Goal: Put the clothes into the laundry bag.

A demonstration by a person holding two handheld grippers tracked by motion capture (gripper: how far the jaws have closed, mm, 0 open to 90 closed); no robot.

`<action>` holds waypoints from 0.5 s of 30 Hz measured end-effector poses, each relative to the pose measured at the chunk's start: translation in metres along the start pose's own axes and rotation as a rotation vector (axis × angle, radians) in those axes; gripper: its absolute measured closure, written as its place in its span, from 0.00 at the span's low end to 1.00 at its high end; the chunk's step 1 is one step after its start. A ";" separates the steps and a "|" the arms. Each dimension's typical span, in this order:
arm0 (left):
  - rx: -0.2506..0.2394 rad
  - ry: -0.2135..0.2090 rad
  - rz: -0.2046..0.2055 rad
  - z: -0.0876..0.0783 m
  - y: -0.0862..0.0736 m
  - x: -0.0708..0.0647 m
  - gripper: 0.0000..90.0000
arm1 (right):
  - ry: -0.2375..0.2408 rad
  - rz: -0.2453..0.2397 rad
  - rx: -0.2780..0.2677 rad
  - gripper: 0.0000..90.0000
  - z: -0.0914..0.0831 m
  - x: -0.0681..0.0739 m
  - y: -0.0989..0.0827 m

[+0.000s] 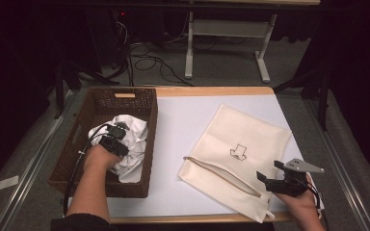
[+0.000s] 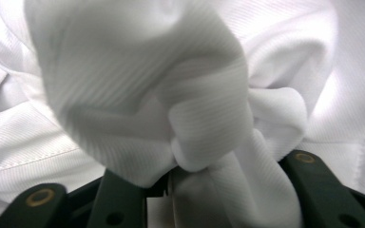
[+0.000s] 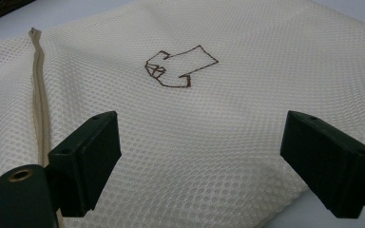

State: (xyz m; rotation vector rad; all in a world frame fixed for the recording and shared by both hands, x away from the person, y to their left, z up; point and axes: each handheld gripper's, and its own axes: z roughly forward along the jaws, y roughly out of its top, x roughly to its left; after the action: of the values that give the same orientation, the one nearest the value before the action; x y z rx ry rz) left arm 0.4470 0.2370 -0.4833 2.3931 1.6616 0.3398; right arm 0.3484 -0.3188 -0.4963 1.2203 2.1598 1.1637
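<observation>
A crumpled white cloth [image 1: 134,144] lies in a brown wicker basket [image 1: 103,103] at the table's left. My left gripper [image 1: 119,130] reaches down into the basket and onto that cloth. In the left gripper view a bunched fold of the cloth [image 2: 138,85] sits pinched between the two jaws of my left gripper [image 2: 209,190]. A cream mesh bag [image 1: 241,139] with a brown embroidered outline [image 3: 178,66] lies flat at the right, its zipper [image 3: 39,95] along the near-left side. My right gripper [image 1: 270,171] hovers open just over the bag's near corner [image 3: 199,161], nothing between its jaws.
A white sheet [image 1: 183,125] covers the tabletop, with a wooden edge along front and back. Bare sheet lies between basket and bag. Beyond the table are the white legs of a stand [image 1: 189,48] and cables [image 1: 149,62] on the grey floor.
</observation>
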 end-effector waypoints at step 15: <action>-0.143 -0.037 -0.025 -0.031 -0.002 0.012 0.86 | -0.010 0.013 -0.004 0.16 -0.002 -0.004 0.000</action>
State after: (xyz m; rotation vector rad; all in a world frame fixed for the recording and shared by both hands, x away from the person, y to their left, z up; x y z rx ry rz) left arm 0.4394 0.2499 -0.4538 2.2596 1.5933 0.3931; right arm 0.3493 -0.3225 -0.4956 1.2371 2.1446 1.1643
